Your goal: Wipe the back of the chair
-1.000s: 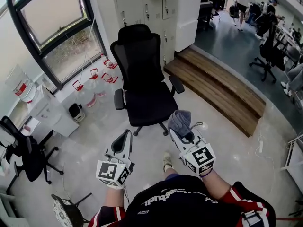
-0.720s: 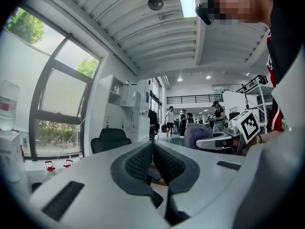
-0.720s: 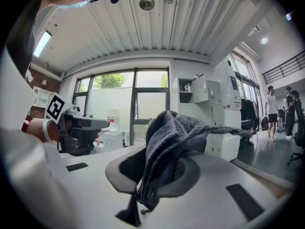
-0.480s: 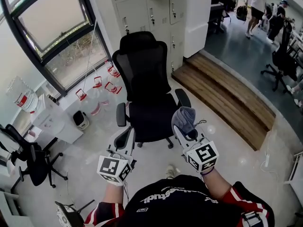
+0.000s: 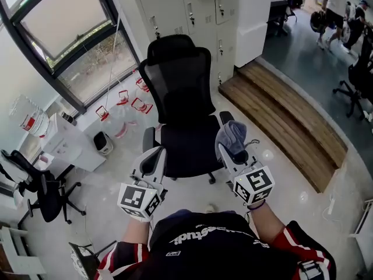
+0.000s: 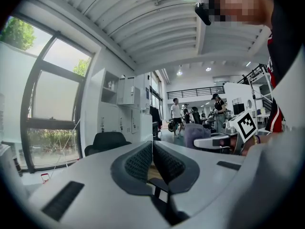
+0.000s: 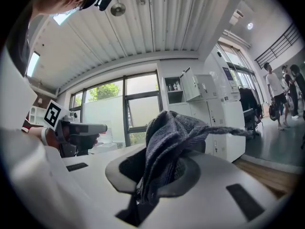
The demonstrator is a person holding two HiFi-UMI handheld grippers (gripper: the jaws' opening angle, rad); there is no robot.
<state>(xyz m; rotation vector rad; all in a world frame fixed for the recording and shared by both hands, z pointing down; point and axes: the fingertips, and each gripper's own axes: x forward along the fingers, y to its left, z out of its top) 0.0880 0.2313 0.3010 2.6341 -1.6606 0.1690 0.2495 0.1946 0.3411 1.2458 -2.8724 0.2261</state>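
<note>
R gripper (image 7: pixel 159 173): jaws clamped on a grey cloth (image 7: pixel 174 132). The cloth bunches up out of the jaws, w/ one thin tail sticking out to the right. In head view the R gripper (image 5: pixel 231 150) points fwd and up, cloth (image 5: pixel 231 133) at its tip, marker cube nearest the person.

L gripper (image 6: pixel 152 159): jaws together, nothing btw them. In head view the L gripper (image 5: pixel 152 161) points fwd, roughly parallel to the R one. The two are apart, one each side of the person's midline.

Chair (image 5: pixel 185 127): black mesh office chair just ahead of both grippers, facing the person. Seat (image 5: pixel 189 147) is on the near side, backrest (image 5: pixel 178 80) on the far side. Backrest long axis runs upright, w/ headrest (image 5: pixel 169 44) on top; its front face is toward the person, rear face toward the lockers (image 5: pixel 192 7). In head view the L gripper overlaps the seat's left front corner and the R gripper its right edge; neither touches the backrest. Can't tell if they touch the seat.

Around: big window (image 5: pixel 64 34) to the chair's left, water jugs w/ red handles (image 5: pixel 125 101) on the floor under it, wooden step (image 5: pixel 285 115) to the right, another black chair (image 5: pixel 41 188) far left.
</note>
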